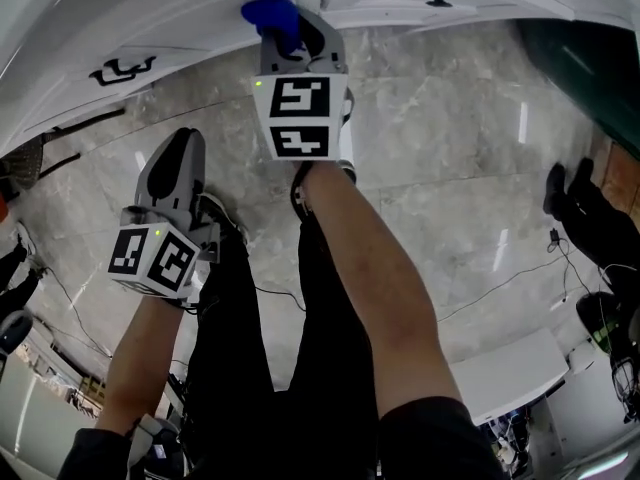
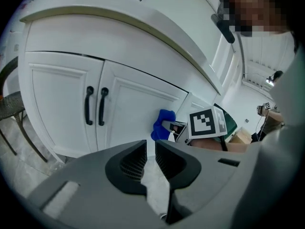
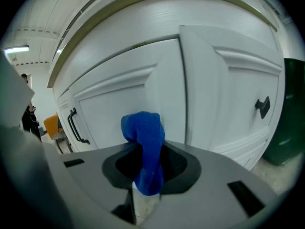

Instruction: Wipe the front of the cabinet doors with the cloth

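Only L gripper view shows L tongs [image 2: 151, 150] together; R tongs [image 3: 150, 152] pinch cloth [image 3: 143, 128]
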### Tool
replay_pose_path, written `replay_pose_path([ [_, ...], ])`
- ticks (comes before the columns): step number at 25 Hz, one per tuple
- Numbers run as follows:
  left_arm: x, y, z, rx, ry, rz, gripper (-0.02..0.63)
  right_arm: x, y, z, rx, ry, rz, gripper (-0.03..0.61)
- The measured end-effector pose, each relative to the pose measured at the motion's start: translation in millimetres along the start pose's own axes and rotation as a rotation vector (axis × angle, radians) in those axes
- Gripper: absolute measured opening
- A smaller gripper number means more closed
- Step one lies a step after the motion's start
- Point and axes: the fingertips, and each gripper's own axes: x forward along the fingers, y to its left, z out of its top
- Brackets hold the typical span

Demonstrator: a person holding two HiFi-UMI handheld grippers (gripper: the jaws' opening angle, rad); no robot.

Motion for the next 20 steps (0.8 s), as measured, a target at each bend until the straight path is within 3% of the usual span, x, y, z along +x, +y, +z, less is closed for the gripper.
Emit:
replay_pose_path([
  [5,12.8,-30.3,1.4,0.010,0.004,-0.026,0.057,-13.6,-18.0,2.1,0.000,-0.021,-0.002,0.080],
  [12,8.8,-22.3,0.9,0.020,0.003,-0.042,0.057,-27.9,-64.9,-8.2,0.069,-0.031,-0.154,0.080],
  [16,-13.5,5.3,-5.1,0.006,0.009,-0.031,0.057,-26.3,-46.8,-16.1,0.078,-0.032,-0.174,0.080],
  [20,-37.3,44.7,-9.2,-0.001,0.012,-0.015,0.057,-3.7,13.2,-32.8,0.063,0.001,-0.126,0.080],
])
